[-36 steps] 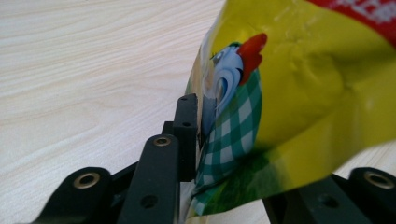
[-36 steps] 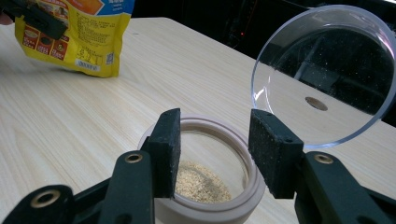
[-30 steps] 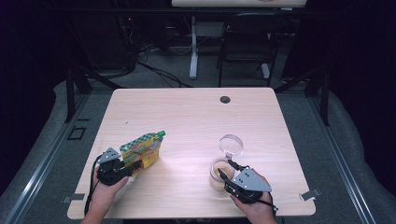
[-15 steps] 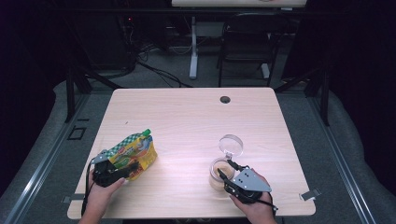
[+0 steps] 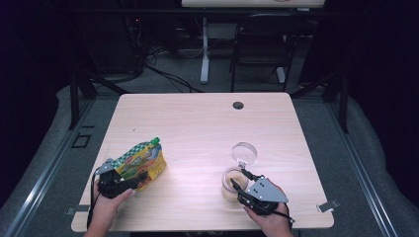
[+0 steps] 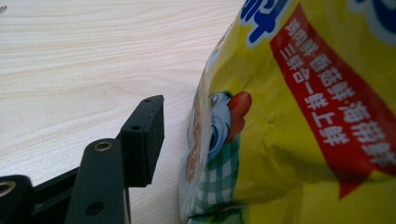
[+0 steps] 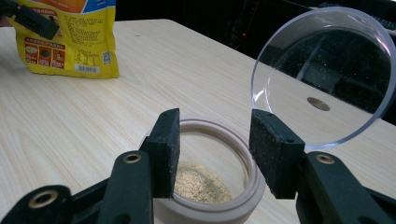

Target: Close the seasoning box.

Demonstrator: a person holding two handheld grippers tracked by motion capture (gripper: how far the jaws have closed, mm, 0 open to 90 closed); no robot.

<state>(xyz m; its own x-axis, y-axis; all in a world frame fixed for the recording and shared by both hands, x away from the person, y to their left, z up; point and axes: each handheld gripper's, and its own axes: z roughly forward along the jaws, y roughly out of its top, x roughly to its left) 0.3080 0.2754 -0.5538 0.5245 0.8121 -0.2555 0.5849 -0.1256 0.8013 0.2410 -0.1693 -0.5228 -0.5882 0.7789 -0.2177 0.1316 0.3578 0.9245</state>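
Pale wood table (image 5: 197, 123) carries a yellow pouch (image 5: 141, 160) standing near its left front edge, green cap tilted up and away. Left gripper (image 5: 129, 178) sits against the pouch's near side; its jaws have just been opening, and the one pad (image 6: 144, 135) in sight stands just off the foil. Well apart to the right, a jar (image 7: 205, 186) holds some tan grains, its clear lid (image 7: 327, 70) hinged up behind. Right gripper (image 7: 215, 149) hovers spread at the jar's rim.
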